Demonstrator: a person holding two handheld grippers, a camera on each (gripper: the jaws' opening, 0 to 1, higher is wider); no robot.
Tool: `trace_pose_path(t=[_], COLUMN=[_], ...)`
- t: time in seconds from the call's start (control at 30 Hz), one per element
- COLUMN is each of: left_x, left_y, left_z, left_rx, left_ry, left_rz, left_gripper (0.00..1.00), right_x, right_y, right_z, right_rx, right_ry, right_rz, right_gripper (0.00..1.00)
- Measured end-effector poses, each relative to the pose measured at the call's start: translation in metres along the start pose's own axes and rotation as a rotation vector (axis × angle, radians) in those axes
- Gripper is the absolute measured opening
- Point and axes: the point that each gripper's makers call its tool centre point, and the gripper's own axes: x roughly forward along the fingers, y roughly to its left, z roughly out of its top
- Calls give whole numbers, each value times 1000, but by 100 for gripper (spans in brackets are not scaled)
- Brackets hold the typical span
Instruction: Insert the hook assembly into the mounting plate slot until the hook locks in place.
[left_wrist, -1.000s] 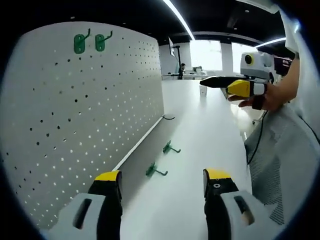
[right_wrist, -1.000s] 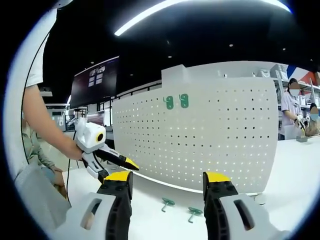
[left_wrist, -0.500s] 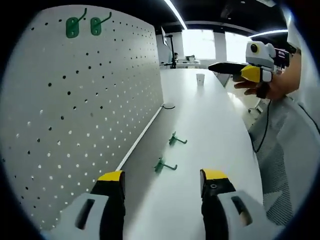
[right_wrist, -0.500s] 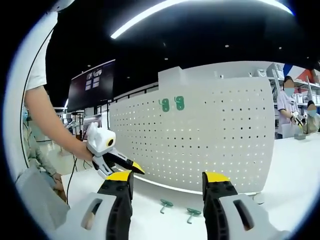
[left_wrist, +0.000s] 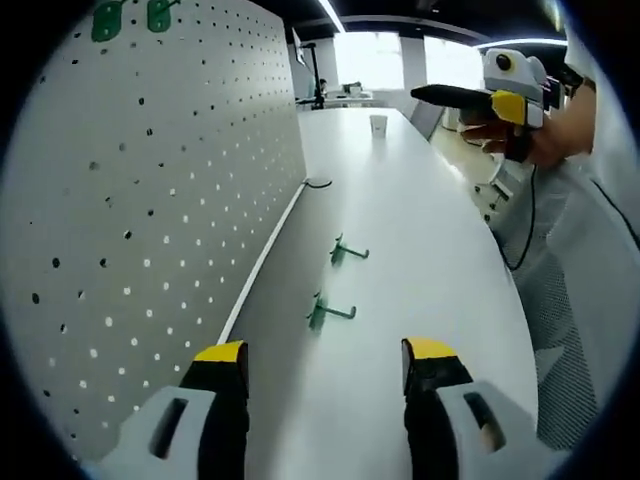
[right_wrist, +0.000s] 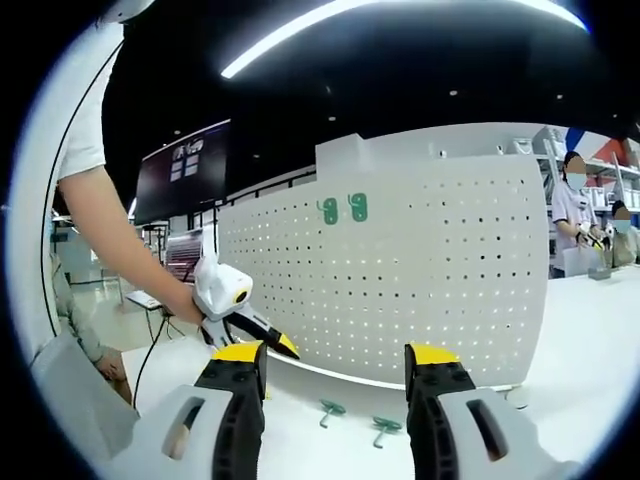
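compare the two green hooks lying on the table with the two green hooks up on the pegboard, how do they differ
The loose hooks, one nearer and one farther, lie flat on the white table by the pegboard's foot, stems pointing away from the board. The mounted hooks hang upright side by side high on the pegboard, plates against it. The loose ones sit further apart. All four look the same green.

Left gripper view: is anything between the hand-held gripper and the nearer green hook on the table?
Nothing visible. The left hand-held gripper is open, and only bare white table lies between its jaws and the nearer green hook, which lies beside the pegboard.
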Motion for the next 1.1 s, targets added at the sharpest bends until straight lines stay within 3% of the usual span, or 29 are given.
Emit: trace_pose_path(t=[0.73,1.1], left_x=[37,55], left_y=[1,2], left_z=[-14,-19], left_rx=[99,157], left_ry=[153,208], left_rz=[-120,-150], left_gripper=[63,63], right_x=[-1,-1], right_y=[-1,-1], right_z=[0,2], right_rx=[8,16], right_ry=[-4,-12], right_rz=[0,3], right_gripper=[54,54])
